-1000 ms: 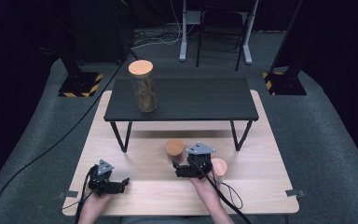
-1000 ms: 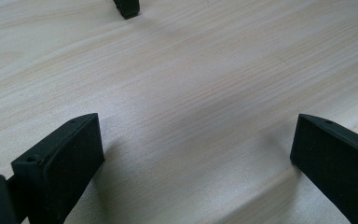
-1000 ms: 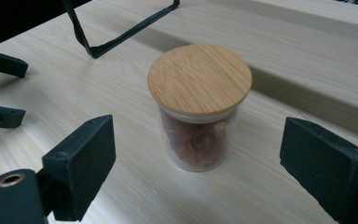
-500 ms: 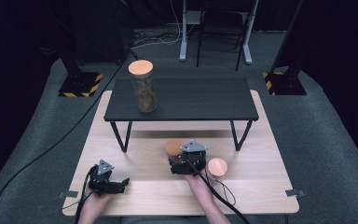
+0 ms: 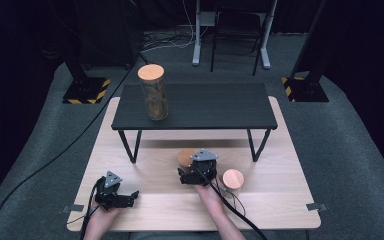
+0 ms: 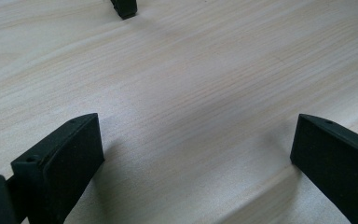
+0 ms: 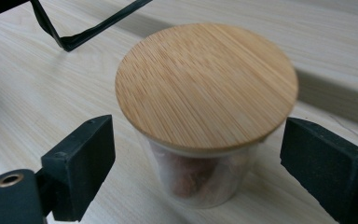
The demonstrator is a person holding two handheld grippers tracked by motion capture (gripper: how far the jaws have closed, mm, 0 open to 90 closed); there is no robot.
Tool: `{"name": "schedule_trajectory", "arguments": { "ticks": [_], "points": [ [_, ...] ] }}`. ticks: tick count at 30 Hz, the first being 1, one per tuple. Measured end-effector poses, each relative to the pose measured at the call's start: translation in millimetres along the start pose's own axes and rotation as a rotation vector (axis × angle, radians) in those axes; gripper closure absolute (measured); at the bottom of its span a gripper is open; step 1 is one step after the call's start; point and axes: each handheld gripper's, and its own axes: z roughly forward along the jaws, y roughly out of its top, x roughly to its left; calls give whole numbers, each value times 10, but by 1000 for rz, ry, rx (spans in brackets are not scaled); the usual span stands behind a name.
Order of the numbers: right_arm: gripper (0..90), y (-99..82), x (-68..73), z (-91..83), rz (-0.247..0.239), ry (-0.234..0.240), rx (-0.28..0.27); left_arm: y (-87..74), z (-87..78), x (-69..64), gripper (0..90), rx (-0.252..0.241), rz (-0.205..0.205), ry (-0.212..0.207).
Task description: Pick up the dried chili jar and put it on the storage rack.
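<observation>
1. Leftward and down went the right gripper (image 5: 187,176) since the earlier frames, its open jaws flanking the small jar (image 7: 205,116) without touching.
2. That jar, bamboo-lidded, held brownish contents and stood on the table (image 5: 280,200) before the shelf (image 5: 205,107).
3. Second short jar (image 5: 232,181) stood just right.
4. Tall jar (image 5: 153,92) stood on the shelf.
5. Left gripper (image 6: 191,154) rested open, empty.

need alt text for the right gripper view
A short glass jar with a round bamboo lid stands on a pale wood table, between the open right gripper whose black fingers flank it without touching. A black shelf leg crosses the top left.
</observation>
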Motion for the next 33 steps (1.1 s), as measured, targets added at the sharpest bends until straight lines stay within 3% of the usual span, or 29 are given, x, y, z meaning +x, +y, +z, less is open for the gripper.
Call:
{"name": "schedule_trajectory", "arguments": {
  "ticks": [12,19,22,33],
  "points": [
    [154,-28,-32,186,29,25,-4,0,0,-1,20,0,1,0],
    [180,-34,-20,275,15,12,-1,0,0,0,20,0,2,-2],
    [222,-34,-21,284,12,4,-6,0,0,0,20,0,2,-2],
    [240,-23,16,223,-2,11,1,0,-1,0,20,0,2,-2]
  ]
}}
